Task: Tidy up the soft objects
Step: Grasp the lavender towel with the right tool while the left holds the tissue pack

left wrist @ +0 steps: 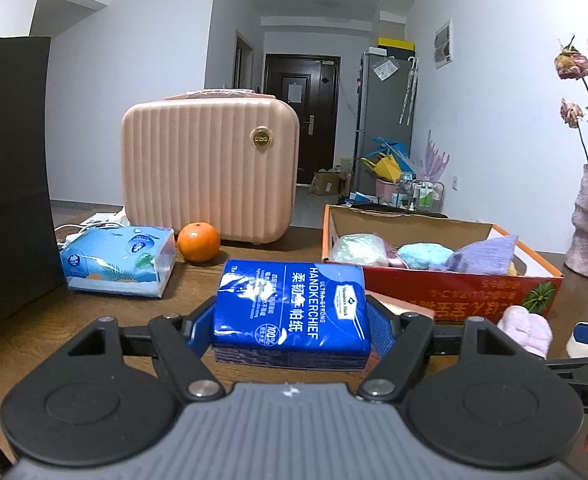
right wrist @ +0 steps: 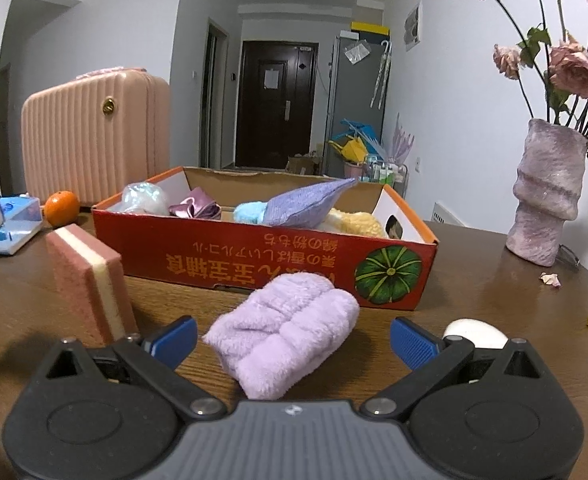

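My left gripper [left wrist: 290,326] is shut on a blue handkerchief tissue pack [left wrist: 292,310], held between the blue pads just above the wooden table. My right gripper [right wrist: 293,338] is open, its fingers on either side of a fluffy lilac cloth [right wrist: 284,330] that lies on the table; the cloth also shows in the left wrist view [left wrist: 528,328]. Behind it stands a red cardboard box [right wrist: 262,256] holding several soft items: a lilac towel [right wrist: 304,202], a light blue puff [right wrist: 248,212], a yellow fluffy cloth [right wrist: 356,220]. The box also shows in the left wrist view [left wrist: 446,290].
A pink and cream sponge [right wrist: 90,280] stands left of the box. A light blue tissue pack [left wrist: 120,262], an orange [left wrist: 199,242] and a pink ribbed case [left wrist: 210,172] are at the back left. A black bag [left wrist: 10,176] is far left. A vase with dried roses [right wrist: 546,188] is right. A white object [right wrist: 476,332] lies by the right finger.
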`<state>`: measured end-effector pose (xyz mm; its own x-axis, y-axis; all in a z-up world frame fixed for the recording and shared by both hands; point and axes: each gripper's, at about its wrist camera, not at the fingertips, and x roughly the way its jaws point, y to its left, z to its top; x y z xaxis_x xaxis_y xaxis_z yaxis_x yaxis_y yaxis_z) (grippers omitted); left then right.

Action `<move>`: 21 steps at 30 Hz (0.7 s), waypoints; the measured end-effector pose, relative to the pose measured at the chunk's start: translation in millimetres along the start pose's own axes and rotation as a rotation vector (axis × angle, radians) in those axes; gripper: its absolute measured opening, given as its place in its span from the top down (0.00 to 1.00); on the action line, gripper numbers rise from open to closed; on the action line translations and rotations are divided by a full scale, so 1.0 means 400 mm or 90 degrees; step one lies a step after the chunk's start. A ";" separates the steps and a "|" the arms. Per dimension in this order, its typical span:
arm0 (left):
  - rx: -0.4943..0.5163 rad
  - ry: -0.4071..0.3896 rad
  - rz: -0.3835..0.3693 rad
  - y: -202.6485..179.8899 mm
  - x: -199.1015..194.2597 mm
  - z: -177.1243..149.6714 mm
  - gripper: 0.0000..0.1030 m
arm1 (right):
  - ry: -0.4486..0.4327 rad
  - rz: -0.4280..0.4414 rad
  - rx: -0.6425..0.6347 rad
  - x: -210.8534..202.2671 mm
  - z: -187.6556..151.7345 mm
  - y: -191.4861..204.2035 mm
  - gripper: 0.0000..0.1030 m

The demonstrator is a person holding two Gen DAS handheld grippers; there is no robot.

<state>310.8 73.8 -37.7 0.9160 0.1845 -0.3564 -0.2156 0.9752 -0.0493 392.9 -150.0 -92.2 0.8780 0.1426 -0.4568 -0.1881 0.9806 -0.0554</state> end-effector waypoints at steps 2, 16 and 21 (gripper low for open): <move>0.002 0.004 0.003 0.004 0.016 0.001 0.28 | 0.006 -0.005 0.003 0.016 0.005 0.003 0.00; 0.004 0.029 0.010 0.032 0.105 0.006 0.28 | 0.057 -0.011 0.019 0.094 0.025 0.010 0.10; 0.008 0.031 0.007 0.030 0.111 0.003 0.28 | 0.075 0.007 0.023 0.103 0.023 0.009 0.28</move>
<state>349.2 93.8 -52.8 0.8956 0.1899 -0.4022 -0.2213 0.9747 -0.0327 432.3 -139.3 -103.2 0.8182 0.1383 -0.5581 -0.1789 0.9837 -0.0185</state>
